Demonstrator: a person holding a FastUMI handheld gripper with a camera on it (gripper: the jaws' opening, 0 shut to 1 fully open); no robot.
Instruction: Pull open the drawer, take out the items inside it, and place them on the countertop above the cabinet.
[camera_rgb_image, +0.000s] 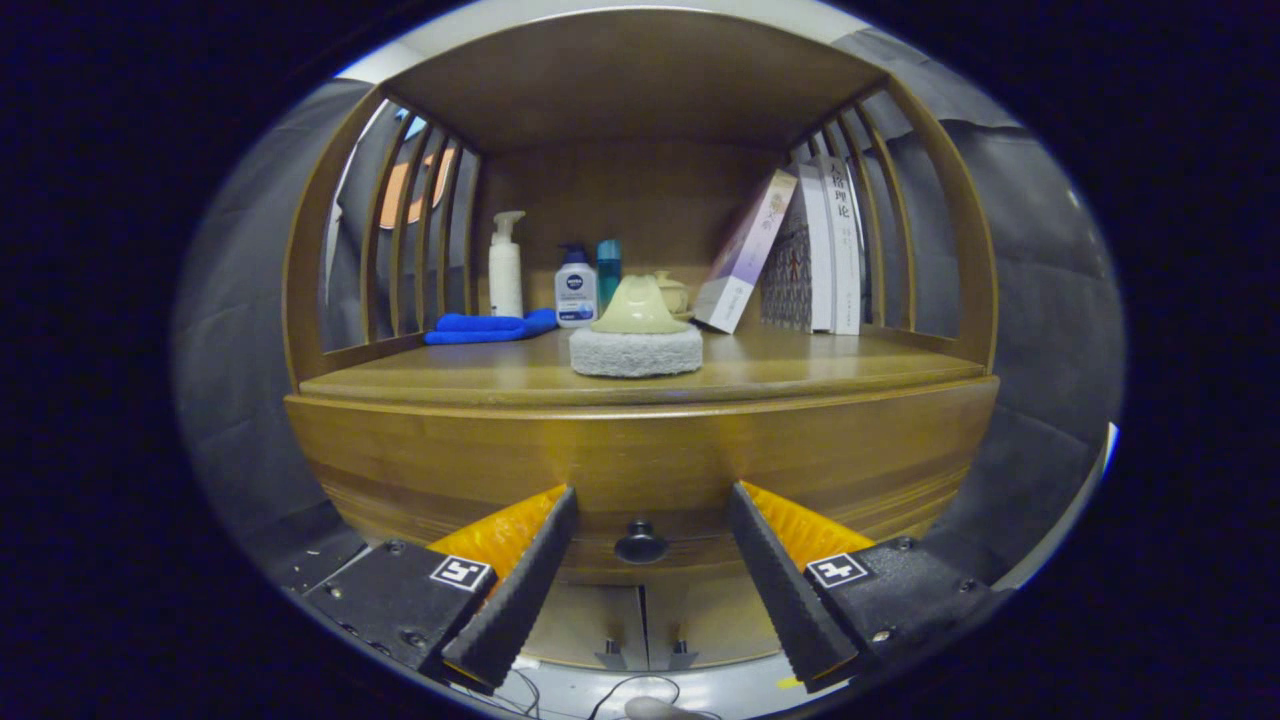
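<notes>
A wooden cabinet faces me, its drawer front (640, 470) closed under the countertop (480, 378). The drawer's small dark round knob (641, 543) sits between my two fingers, a little beyond their tips. My gripper (650, 505) is open, its black ribbed pads (545, 560) spread wide on either side of the knob with nothing held. On the countertop near its front edge rests a pale yellow-handled scrubber on a grey-white round pad (636, 335).
At the back of the shelf stand a white pump bottle (505, 268), a white and blue bottle (576, 288) and a teal bottle (609, 265). A folded blue cloth (490, 327) lies at left. Several books (810, 250) lean at right. Slatted sides enclose the shelf.
</notes>
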